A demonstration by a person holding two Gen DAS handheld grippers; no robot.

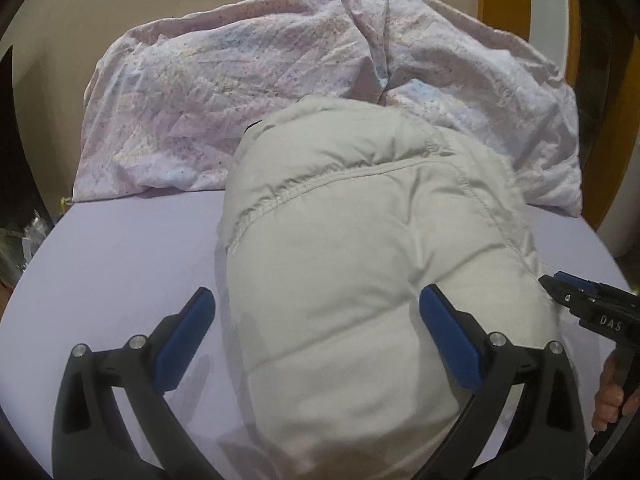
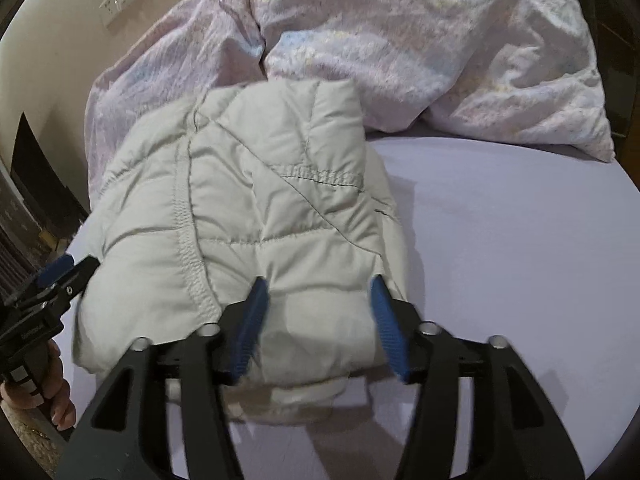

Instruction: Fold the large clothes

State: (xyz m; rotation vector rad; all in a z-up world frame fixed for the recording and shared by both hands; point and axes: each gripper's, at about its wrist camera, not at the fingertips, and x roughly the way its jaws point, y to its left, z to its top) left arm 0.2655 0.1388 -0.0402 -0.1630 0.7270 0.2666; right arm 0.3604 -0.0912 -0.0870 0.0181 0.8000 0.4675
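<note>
Jacket: I see the puffy jacket [image 2: 256,208] folded into a bundle on the bed [image 2: 500,240], its far end against the duvet [image 1: 240,92].
Left gripper [image 1: 316,344]: released, astride the bundle.
Right gripper [image 2: 320,328]: released, nothing pinched.
Next: I'd press the bundle flat and square its edges.

Pale grey quilted jacket [image 1: 360,260] folded into a puffy bundle; lying on lavender sheet.
</note>
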